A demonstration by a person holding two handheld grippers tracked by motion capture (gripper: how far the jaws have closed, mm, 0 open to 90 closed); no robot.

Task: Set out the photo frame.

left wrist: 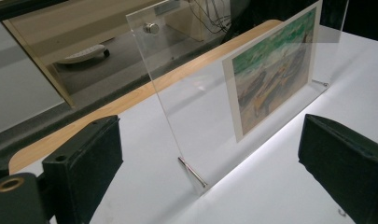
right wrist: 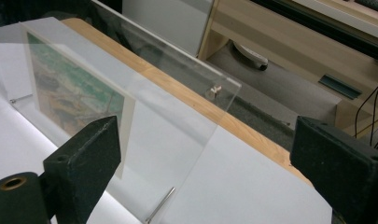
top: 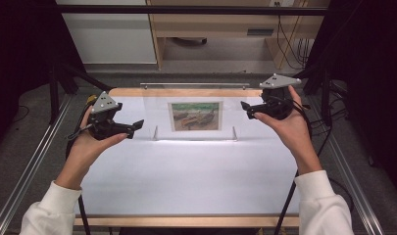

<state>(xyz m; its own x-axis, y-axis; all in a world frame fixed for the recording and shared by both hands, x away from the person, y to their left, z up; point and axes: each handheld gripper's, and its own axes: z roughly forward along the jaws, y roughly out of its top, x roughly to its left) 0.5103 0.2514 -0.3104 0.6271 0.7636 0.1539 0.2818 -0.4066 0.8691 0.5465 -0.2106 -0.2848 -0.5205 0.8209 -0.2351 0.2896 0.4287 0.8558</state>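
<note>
The clear frame (top: 195,116) is standing upright near the table's (top: 186,186) far edge, its long axis running left to right, with a boat picture (top: 195,116) in its middle. The left gripper (top: 136,126) and right gripper (top: 245,108) are hanging off its two ends, both spread wide and pinching nothing, each pointing inward, the right one a little nearer its edge. No writing is showing anywhere.

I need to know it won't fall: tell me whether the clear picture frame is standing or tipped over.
Standing. The clear picture frame rests on its bottom edge on the white table, propped by metal pins, leaning slightly back. Neither tool touches it.
</note>
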